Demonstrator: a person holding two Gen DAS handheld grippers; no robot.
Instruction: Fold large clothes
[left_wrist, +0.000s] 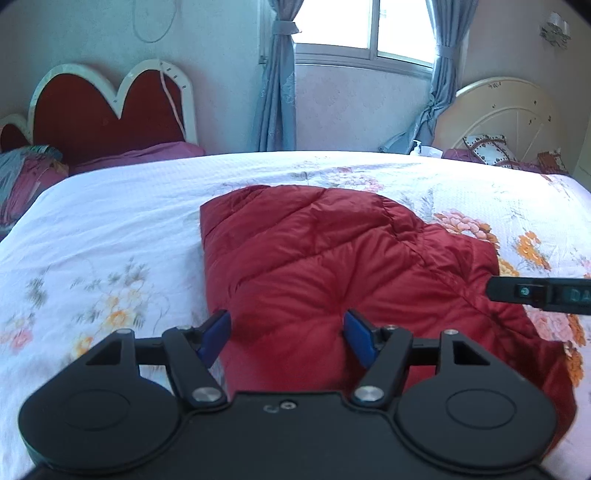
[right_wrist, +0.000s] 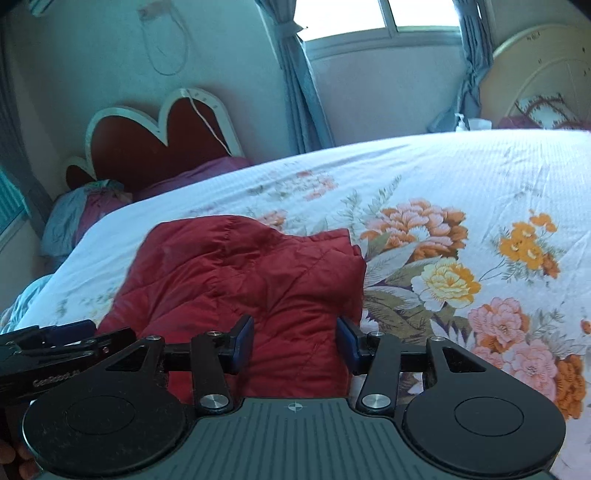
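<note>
A home bedroom: a bed under a floral quilt (left_wrist: 110, 229), a heart-shaped red headboard (left_wrist: 107, 110), blue curtains (left_wrist: 277, 92) tied beside the window (left_wrist: 369, 26)

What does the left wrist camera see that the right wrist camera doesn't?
Only the left wrist view shows the patterned pillow clearly, against the cream headboard. Only the right wrist view shows the big yellow flower on the bedspread. Both show the red jacket, the heart headboard, the window, and the open left gripper and right gripper.
</note>
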